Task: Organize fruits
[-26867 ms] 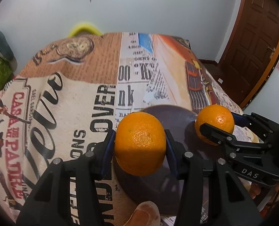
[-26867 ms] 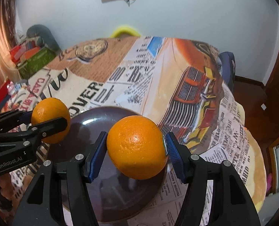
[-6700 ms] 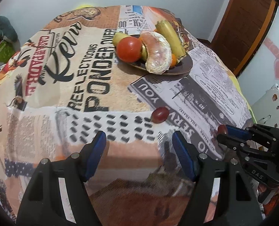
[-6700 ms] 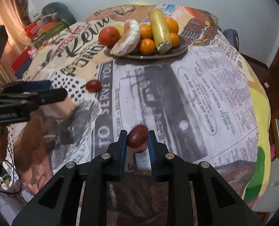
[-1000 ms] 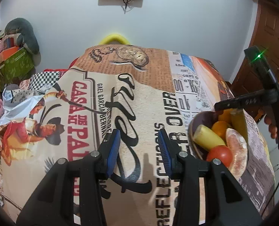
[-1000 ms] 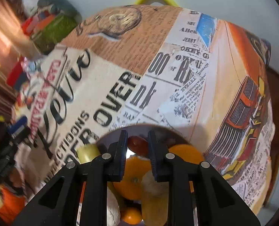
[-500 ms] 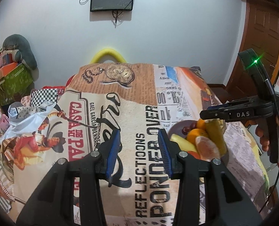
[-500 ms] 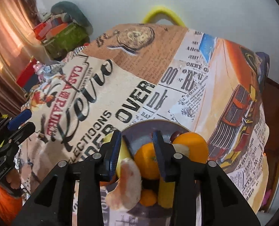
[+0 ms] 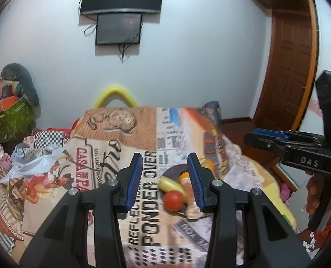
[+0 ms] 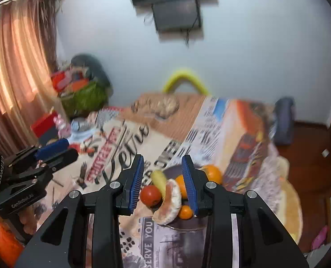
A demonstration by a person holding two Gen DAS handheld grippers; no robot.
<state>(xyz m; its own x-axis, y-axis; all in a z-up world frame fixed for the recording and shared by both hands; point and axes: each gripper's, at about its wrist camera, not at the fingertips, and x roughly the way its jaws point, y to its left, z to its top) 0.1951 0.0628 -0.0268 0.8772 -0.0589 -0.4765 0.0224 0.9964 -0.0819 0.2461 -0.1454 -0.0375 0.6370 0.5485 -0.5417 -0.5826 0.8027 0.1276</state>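
Here, banana [image 10: 158, 179] lengthwise toward wall.

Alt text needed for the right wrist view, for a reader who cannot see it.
The right gripper hangs open and empty above a dark plate piled with fruit: a tomato, oranges, a yellow banana. The plate sits on a newspaper-print tablecloth; the left gripper shows at the left edge.

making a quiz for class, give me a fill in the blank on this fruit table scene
1. The fruit is piled on a dark ____ on the printed tablecloth.
2. The round tomato is ____ in colour.
3. The right gripper holds ____ between its pads.
4. A ____ hangs on the wall behind the table.

Missing words: plate; red; nothing; screen
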